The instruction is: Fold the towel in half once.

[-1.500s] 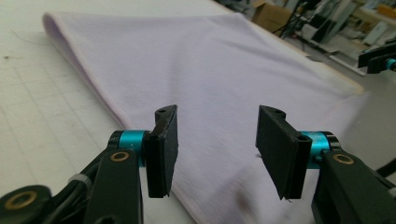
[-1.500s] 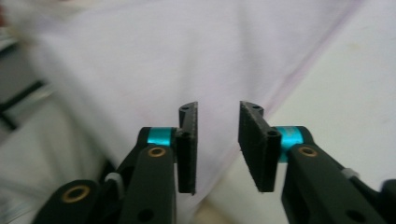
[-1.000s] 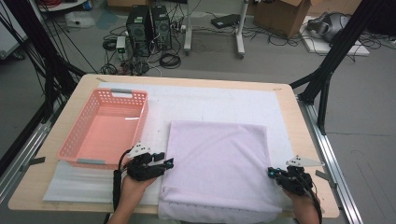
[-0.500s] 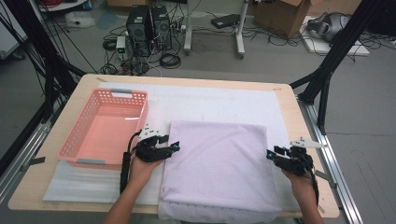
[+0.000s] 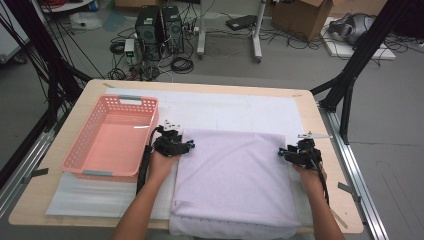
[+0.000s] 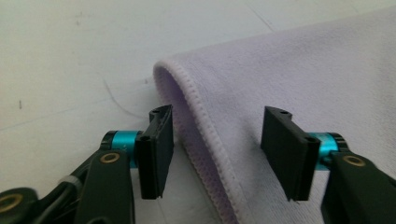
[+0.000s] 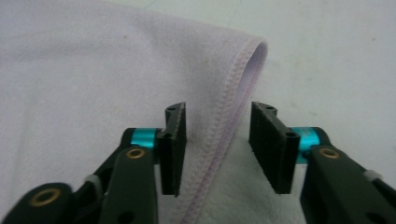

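Observation:
A folded lilac towel (image 5: 235, 175) lies on a white mat (image 5: 235, 107), reaching to the table's near edge. My left gripper (image 5: 186, 145) is at the towel's far left corner. In the left gripper view, the left gripper (image 6: 218, 116) stands open, its jaws astride the towel's (image 6: 303, 60) hemmed fold; they have just closed a little without pressing it. My right gripper (image 5: 282, 151) is at the far right corner. In the right gripper view, the right gripper (image 7: 218, 112) is open, and the towel's (image 7: 93, 60) stitched edge runs between the jaws. They opened from shut, then narrowed slightly.
A pink slotted basket (image 5: 80, 142) stands empty on the left of the table (image 5: 307, 107), close to my left hand. Beyond the far edge, the floor holds computer towers, cables and boxes. Black frame legs flank both sides.
Both hands have slid away from the person along the towel's side edges, from near its front corners to its far corners. The towel has stayed in place.

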The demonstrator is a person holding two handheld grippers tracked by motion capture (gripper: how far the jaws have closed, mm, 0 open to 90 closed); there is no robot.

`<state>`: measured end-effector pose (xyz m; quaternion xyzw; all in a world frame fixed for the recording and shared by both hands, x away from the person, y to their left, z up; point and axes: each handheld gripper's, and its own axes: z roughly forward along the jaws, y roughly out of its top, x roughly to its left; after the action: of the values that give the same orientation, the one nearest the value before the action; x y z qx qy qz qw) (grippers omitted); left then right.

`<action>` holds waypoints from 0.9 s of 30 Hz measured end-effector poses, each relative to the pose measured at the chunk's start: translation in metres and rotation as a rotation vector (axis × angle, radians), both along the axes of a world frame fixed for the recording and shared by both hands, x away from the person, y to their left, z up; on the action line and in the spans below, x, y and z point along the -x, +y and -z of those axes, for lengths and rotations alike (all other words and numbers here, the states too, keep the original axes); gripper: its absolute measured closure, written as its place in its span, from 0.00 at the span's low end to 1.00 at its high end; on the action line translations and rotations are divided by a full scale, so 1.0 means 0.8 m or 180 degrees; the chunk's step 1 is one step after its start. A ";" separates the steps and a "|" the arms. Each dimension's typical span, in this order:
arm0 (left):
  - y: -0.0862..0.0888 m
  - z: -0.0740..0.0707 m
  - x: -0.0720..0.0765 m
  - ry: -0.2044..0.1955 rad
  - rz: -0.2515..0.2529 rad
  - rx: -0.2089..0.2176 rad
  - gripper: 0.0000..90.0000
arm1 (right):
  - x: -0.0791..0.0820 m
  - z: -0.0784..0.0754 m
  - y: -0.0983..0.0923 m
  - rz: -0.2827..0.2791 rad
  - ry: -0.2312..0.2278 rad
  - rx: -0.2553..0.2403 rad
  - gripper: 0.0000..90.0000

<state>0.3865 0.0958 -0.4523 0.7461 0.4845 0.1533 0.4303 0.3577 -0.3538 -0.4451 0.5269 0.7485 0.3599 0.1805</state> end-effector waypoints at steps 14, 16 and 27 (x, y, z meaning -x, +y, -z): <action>-0.003 -0.001 0.001 0.0014 0.0008 0.0000 0.95 | -0.008 -0.003 -0.001 -0.0179 0.0071 -0.0073 0.97; -0.004 -0.006 0.002 -0.0111 -0.0051 0.0160 0.95 | -0.010 -0.005 -0.005 -0.0144 -0.0020 -0.0080 0.97; -0.017 -0.037 -0.034 -0.0431 -0.0131 0.0381 0.95 | -0.042 -0.038 -0.030 0.0071 -0.0347 -0.0131 0.97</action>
<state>0.4134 0.0821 -0.4226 0.6968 0.4779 0.1829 0.5027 0.3914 -0.3774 -0.4147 0.5184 0.7240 0.4014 0.2142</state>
